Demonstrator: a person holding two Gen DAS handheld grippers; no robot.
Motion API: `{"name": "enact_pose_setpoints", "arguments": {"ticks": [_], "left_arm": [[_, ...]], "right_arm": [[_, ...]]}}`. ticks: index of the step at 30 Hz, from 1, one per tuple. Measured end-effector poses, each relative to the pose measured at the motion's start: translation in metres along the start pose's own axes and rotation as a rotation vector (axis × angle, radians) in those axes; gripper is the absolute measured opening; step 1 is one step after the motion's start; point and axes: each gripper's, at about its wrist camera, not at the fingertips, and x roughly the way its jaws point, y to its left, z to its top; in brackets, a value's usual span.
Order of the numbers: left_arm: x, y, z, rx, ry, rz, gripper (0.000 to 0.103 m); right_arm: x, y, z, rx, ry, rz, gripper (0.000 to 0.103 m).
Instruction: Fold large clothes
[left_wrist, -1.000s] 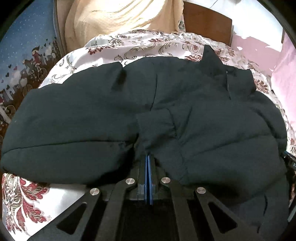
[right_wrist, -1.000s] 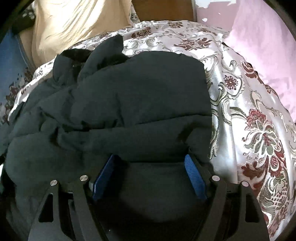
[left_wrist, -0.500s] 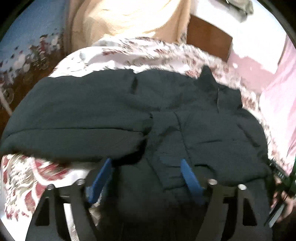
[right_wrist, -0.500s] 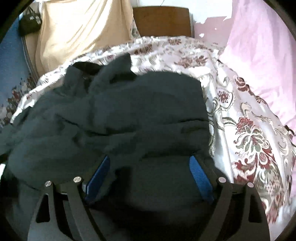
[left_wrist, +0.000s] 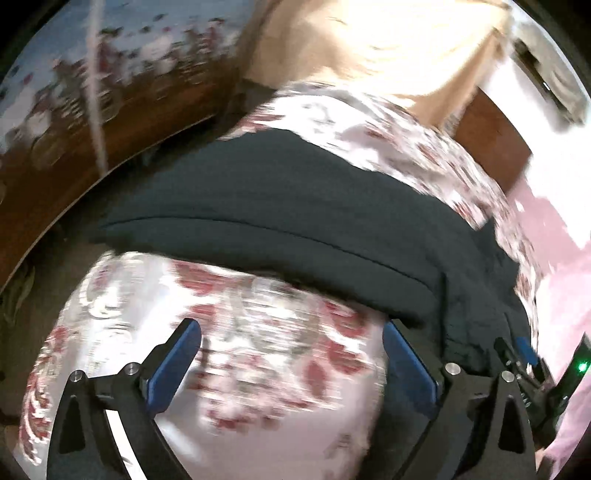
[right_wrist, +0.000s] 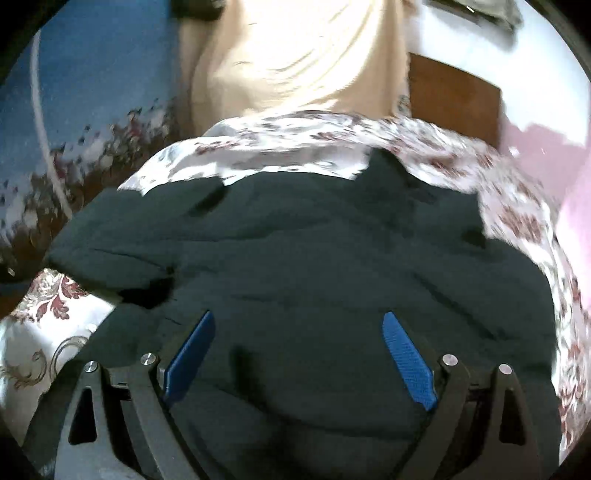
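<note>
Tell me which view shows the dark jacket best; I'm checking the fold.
The right wrist view: the dark jacket fills its middle, collar end included. The left wrist view catches only one folded edge, blurred, beyond the floral bedspread.

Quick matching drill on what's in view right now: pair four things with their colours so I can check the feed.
Things:
1. puffer jacket
2. bedspread
3. headboard
4. pads on the right tongs

Colours:
A. blue
B. brown wood
C. dark, near black
D. white with red floral pattern

Pairs: 1-C, 2-D, 3-B, 4-A
</note>
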Motion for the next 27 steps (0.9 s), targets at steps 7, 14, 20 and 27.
{"name": "enact_pose_setpoints", "arguments": {"ticks": [7,14,20,27], "left_arm": [[0.017,0.082,0.015,-0.326,-0.041,-0.078,0.1],[0.045,0.131,0.019,-0.543,-0.086,-0.171,0.1],[0.068,0.159,0.024,-0.692,-0.116,-0.174,0.098],[0.074,0.159,0.035,-0.661,-0.165,-0.169,0.035]], "right_arm": [[0.032,0.045,0.009,0.033,0.002,-0.136,0.089],[0.056,0.049,0.005,0.043,0.014,-0.159,0.094],[0.069,0.055,0.002,0.017,0.034,-0.141,0.102],[0.072,0.052,-0.001,0.034,0.033,-0.12,0.102]]}}
